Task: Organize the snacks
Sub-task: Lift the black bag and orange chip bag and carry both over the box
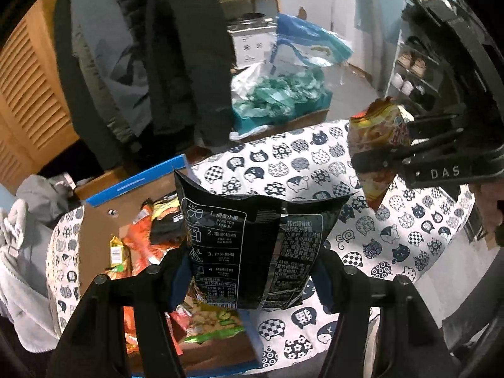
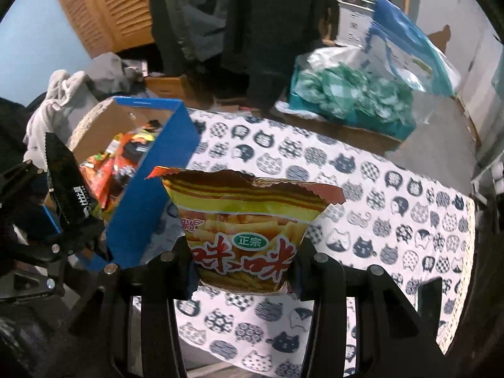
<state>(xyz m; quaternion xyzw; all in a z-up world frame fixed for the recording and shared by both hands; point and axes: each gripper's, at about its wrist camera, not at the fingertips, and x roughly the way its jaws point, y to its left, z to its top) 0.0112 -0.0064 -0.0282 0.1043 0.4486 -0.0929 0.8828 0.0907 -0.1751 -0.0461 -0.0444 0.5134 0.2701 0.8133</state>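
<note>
Snack bags in both grippers right now, each one lifted clear of the table. The left gripper (image 1: 249,271) is pinching a black snack bag (image 1: 252,245) by its lower half, with the pads squeezing in on both sides, so the bag stands upright between the fingers with its white printed back panel facing the camera. Just below and to the left of that gripper sits the cardboard box (image 1: 104,220) with the blue rim, and it's already got a pile of orange, red and green packets (image 1: 141,239) in it. A green peanut-looking packet (image 1: 214,324) shows right under the black bag.

The right gripper (image 2: 244,267) is clamped on a yellow-and-red snack bag (image 2: 245,230), the one with fries pictured on the front and a green oval label. It's also held upright, crimped top edge up, with the pads pressing into its sides low down. To the left of this gripper you can see the same box (image 2: 157,173), blue wall toward the camera, and the other gripper with its black bag beside it.

Under and ahead of both grippers is the table with the cat-face tablecloth (image 2: 362,189). Beyond the far edge there's a heap of teal plastic bags (image 2: 346,94) and dark coats (image 1: 176,47) hanging.
</note>
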